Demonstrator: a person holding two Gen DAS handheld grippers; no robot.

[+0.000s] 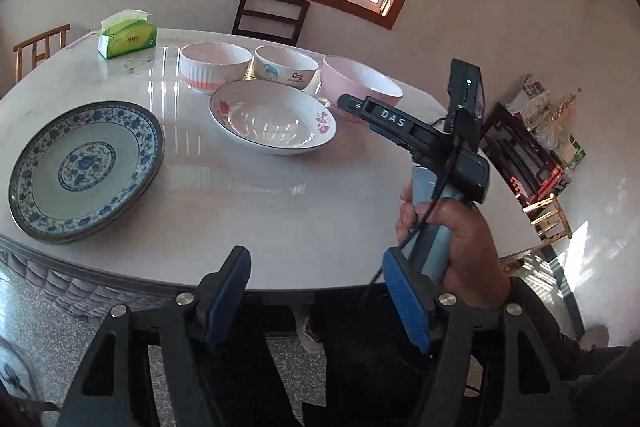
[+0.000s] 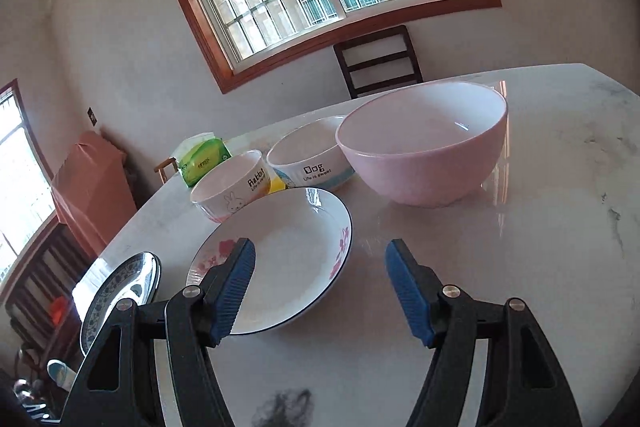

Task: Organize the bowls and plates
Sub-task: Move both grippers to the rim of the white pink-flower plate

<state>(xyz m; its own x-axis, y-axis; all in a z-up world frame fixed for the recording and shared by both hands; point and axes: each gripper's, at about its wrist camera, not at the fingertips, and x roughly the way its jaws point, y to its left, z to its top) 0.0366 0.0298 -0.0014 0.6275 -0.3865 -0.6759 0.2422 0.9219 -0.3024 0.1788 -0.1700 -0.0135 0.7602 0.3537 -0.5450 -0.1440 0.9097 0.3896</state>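
Note:
On the white marble table lie a blue-patterned plate at the left, a white plate with red flowers in the middle, and behind it a white-and-pink ribbed "Rabbit" bowl, a "Dog" bowl and a big pink bowl. My left gripper is open and empty at the near table edge. My right gripper is open and empty, low over the table, its left finger over the flower plate. The pink bowl, the Dog bowl, the Rabbit bowl and the blue plate lie beyond.
A green tissue pack stands at the table's far left. Dark chairs stand behind the table under the window. The hand holding the right gripper is at the table's right front edge. A shelf with clutter is at the right.

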